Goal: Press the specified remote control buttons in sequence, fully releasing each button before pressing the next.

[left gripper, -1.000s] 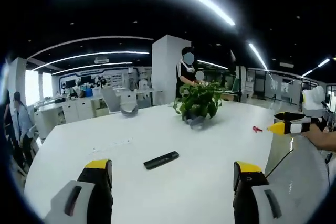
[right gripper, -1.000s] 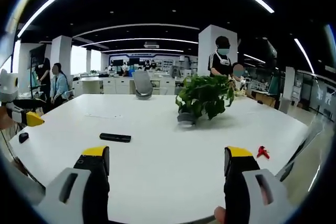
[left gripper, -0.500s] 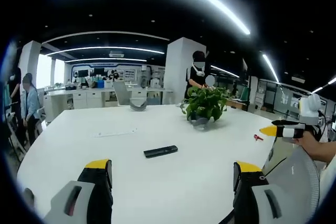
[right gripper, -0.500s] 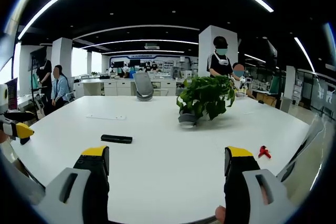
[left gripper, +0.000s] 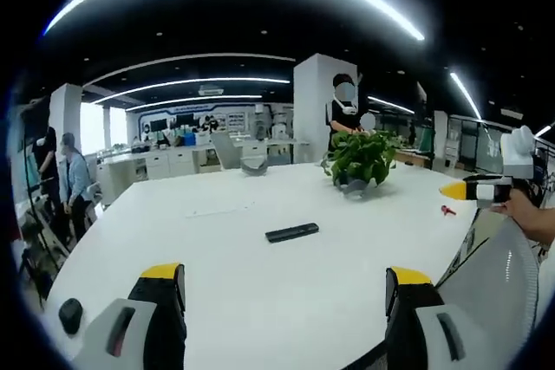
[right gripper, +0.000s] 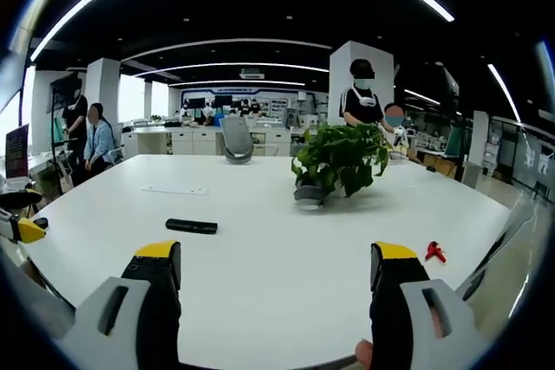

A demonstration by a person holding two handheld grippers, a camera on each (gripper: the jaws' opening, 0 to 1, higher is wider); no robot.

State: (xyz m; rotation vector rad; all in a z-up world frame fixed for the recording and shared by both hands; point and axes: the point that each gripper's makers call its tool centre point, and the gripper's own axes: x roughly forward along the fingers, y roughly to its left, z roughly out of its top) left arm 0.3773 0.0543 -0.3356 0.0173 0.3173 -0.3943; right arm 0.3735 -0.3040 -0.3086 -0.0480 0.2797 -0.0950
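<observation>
The remote control (left gripper: 292, 232) is a slim black bar lying flat on the white table (left gripper: 217, 249), ahead of the left gripper (left gripper: 282, 288) and the right gripper (right gripper: 273, 279), a little left of centre in the right gripper view. Both grippers' jaws stand wide apart, holding nothing. Since a second ago the left gripper view has swung left, bringing a small black object (left gripper: 70, 315) in beside its left jaw; the remote has not moved.

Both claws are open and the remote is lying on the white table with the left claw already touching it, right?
Not quite. The remote lies alone on the white table, well ahead of the open left claw, untouched, as the left gripper view shows. The right claw is open too.
</observation>
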